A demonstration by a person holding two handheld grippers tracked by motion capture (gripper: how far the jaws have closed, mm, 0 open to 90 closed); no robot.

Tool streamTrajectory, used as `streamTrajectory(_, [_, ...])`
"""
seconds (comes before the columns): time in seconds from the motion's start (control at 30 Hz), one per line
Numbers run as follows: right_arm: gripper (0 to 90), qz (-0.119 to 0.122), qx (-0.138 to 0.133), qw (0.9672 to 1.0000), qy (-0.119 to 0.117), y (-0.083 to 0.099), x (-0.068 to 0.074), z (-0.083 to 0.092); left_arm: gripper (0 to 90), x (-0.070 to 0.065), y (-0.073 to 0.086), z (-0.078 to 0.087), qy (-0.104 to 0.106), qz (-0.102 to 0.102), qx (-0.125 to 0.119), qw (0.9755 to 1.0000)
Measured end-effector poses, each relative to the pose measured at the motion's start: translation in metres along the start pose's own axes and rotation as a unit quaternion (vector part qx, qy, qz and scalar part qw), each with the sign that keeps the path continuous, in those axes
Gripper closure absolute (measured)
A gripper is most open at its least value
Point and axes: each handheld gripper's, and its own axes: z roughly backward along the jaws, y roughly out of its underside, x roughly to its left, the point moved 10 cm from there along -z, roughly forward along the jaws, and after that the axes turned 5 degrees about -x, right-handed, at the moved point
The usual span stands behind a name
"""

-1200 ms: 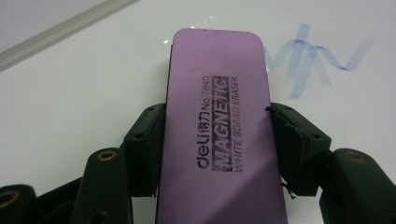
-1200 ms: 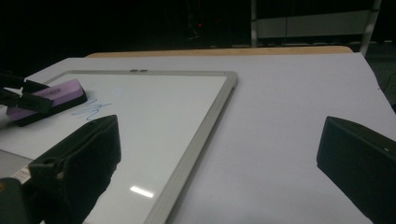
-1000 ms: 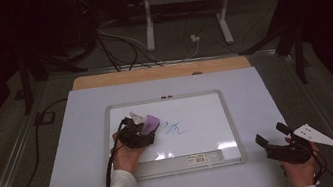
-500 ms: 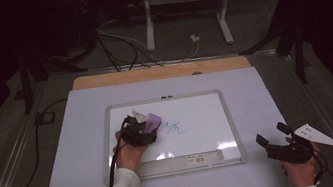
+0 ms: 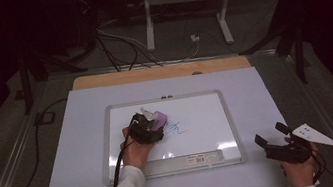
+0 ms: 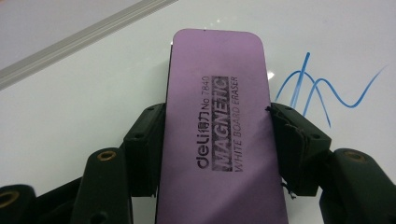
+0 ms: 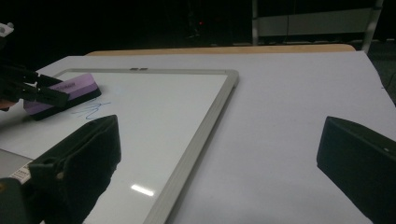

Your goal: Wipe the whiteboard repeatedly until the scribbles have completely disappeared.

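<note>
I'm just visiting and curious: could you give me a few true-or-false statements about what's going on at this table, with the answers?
1. The left gripper holds a purple eraser between its jaws. True.
2. The scribble on the whiteboard is red. False: it is blue.
3. The right gripper is also clamped on the eraser. False: its jaws stand open with nothing between them, off to the right of the whiteboard.
4. The eraser lies beside the scribble, which shows uncovered. True.
5. The whiteboard stands upright on an easel. False: it lies flat on the table.
</note>
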Motion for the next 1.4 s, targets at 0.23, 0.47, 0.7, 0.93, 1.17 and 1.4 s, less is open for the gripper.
streamTrajectory(0.23, [0.3,-0.004,0.000,1.0000,0.002,0.000,-0.002,0.001,41.9,0.024,0.000,-0.003,-0.021,0.047,0.002,0.9987])
streamTrajectory(0.47, [0.3,-0.001,0.000,1.0000,0.000,0.000,-0.001,0.000,41.9,0.002,-0.002,-0.004,0.003,0.036,-0.002,0.9993])
streamTrajectory(0.7, [0.3,0.000,0.002,1.0000,0.001,0.001,-0.001,-0.001,41.9,-0.029,-0.004,-0.005,0.049,0.007,-0.007,0.9987])
streamTrajectory(0.93, [0.3,-0.003,0.000,1.0000,0.002,0.001,-0.003,0.000,41.9,0.010,-0.004,-0.006,-0.015,0.036,0.002,0.9992])
streamTrajectory(1.17, [0.3,0.000,0.002,1.0000,0.000,0.001,-0.002,-0.001,41.8,0.002,-0.005,-0.008,0.006,0.043,0.001,0.9990])
streamTrajectory(1.4, [0.3,0.001,0.003,1.0000,0.000,0.001,-0.001,-0.001,41.8,-0.036,-0.008,-0.009,0.061,-0.006,0.001,0.9981])
